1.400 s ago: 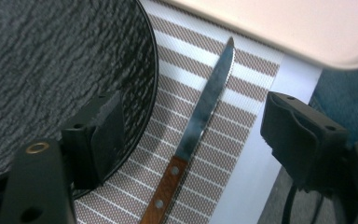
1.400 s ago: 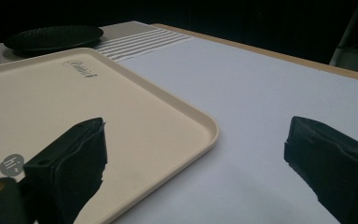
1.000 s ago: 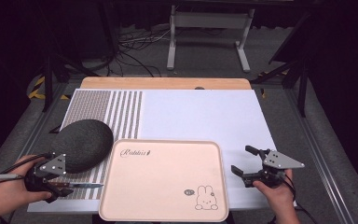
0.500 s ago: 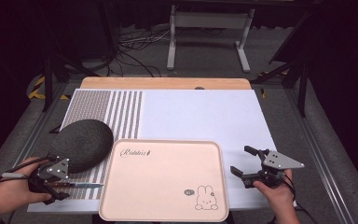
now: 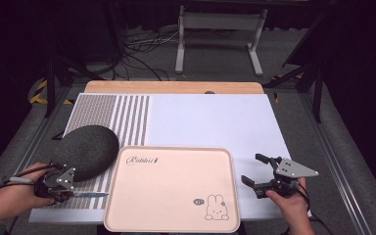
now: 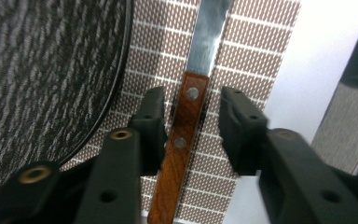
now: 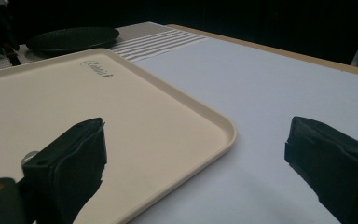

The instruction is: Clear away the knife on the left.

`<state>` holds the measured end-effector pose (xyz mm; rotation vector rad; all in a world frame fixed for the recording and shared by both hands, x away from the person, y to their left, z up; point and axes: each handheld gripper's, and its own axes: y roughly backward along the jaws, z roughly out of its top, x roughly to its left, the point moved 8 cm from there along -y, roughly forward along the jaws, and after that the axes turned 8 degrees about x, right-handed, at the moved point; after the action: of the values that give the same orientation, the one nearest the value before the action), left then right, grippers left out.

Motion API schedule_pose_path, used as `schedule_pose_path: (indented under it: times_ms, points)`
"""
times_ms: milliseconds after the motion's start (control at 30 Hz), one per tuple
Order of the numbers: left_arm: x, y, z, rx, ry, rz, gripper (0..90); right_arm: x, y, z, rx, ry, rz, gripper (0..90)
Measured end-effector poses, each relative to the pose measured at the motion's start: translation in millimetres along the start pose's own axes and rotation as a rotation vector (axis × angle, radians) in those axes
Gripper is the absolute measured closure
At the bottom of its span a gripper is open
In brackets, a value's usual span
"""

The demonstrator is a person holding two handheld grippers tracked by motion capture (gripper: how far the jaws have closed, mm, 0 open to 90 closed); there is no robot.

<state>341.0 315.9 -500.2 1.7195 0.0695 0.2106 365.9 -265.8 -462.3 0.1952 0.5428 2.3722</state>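
Lying flat on the striped mat (image 6: 242,70) beside the dark plate (image 5: 85,152), the knife (image 6: 186,116) is not yet picked up. Left gripper (image 6: 191,121) is straddling its wooden handle, jaws just closing, pads not touching. Right gripper (image 5: 259,171) is hanging open by the tray (image 5: 171,225).

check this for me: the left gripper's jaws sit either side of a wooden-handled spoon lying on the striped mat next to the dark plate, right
Not quite: it is a knife, not a spoon. The left gripper view shows a flat steel blade running out of the riveted wooden handle. The rest holds: the left gripper has its jaws either side of the handle, which lies on the striped mat beside the dark plate.
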Motion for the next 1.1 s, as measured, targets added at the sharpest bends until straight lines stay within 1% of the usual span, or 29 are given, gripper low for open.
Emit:
schedule_pose_path:
  times_ms: [33, 67, 100, 167, 233, 267, 300, 467, 500, 533, 567, 633, 700, 767, 833, 867, 933, 967, 1000, 1033, 1067, 1100]
  points:
    - [0.7, -1.7, -1.5, 0.037, -0.015, 0.016, 70.3, 0.3, -0.2, -0.1, -0.001, -0.003, 0.004, 6.0]
    - [-0.9, -4.1, -1.8, 0.055, -0.029, 0.018, 73.1, 0.7, -0.5, -0.4, 0.0, 0.0, 0.007, 6.0]
    - [-0.4, -3.6, -0.9, 0.06, -0.058, 0.024, 74.1, 1.3, -1.1, -0.8, 0.001, 0.004, 0.009, 6.0]
    - [-0.9, -2.8, -0.9, 0.086, -0.087, 0.029, 76.8, 2.0, -1.7, -0.9, 0.001, 0.003, 0.012, 6.0]
    - [-0.7, -2.7, -0.8, 0.09, -0.091, 0.029, 77.1, 2.0, -1.5, -0.6, -0.002, 0.002, 0.013, 6.0]
    - [-0.8, -3.5, -0.3, 0.076, -0.091, 0.016, 77.1, 2.0, -1.5, -0.6, -0.002, 0.002, 0.013, 6.0]
    - [-0.6, -3.5, -0.4, 0.077, -0.094, 0.014, 77.2, 1.8, -1.1, -0.5, -0.003, 0.002, 0.01, 6.0]
    - [-0.4, -3.7, -0.3, 0.074, -0.105, 0.014, 77.3, 1.9, -0.6, -0.6, -0.001, 0.004, 0.011, 6.0]
    - [-0.7, -4.3, 0.0, 0.065, -0.105, 0.008, 77.3, 1.9, -0.8, -0.6, -0.002, 0.004, 0.012, 6.0]
    - [-0.4, -3.7, -0.4, 0.074, -0.106, 0.013, 77.3, 1.9, -1.0, -0.6, -0.003, 0.004, 0.012, 6.0]
    - [0.0, -3.9, 0.0, 0.068, -0.109, 0.013, 77.4, 2.0, -1.1, -0.7, -0.002, 0.003, 0.013, 6.0]
    - [-0.2, -3.6, -0.6, 0.07, -0.103, 0.012, 77.4, 2.0, -1.1, -0.9, -0.001, 0.002, 0.013, 6.0]
    - [-0.4, -3.9, -1.1, 0.058, -0.086, 0.0, 77.4, 2.0, -0.9, -0.6, -0.003, 0.002, 0.015, 6.0]
    - [-0.4, -3.3, -2.1, 0.066, -0.072, -0.02, 77.5, 2.1, -1.0, -0.9, -0.001, 0.0, 0.018, 6.0]
    - [-1.1, -2.8, -2.1, 0.066, -0.06, -0.027, 77.5, 2.5, -1.4, -0.7, -0.003, 0.0, 0.02, 6.0]
    - [-2.2, -3.2, -1.7, 0.053, -0.051, -0.039, 77.5, 2.6, -1.4, -0.6, -0.003, 0.0, 0.02, 6.0]
    - [-4.5, -1.9, -2.3, 0.05, -0.036, -0.07, 77.6, 2.3, -1.0, -0.8, -0.002, 0.001, 0.02, 6.0]
    - [-6.1, -1.5, -2.2, 0.037, -0.017, -0.091, 77.5, 2.3, -1.1, -0.7, -0.003, 0.0, 0.022, 6.0]
    - [-9.0, 0.7, -3.1, 0.027, 0.006, -0.121, 77.5, 2.3, -1.1, -0.7, -0.003, 0.0, 0.022, 6.0]
    - [-9.2, 2.7, -3.2, 0.006, 0.018, -0.125, 77.5, 2.4, -1.2, -0.6, -0.003, -0.001, 0.024, 6.0]
    - [-9.6, 4.5, -4.3, 0.005, 0.026, -0.129, 77.6, 2.6, -1.5, -0.5, -0.005, 0.0, 0.023, 6.0]
    - [-8.9, 8.1, -6.0, -0.006, 0.035, -0.122, 77.6, 2.7, -1.6, -0.7, -0.003, 0.0, 0.023, 6.0]
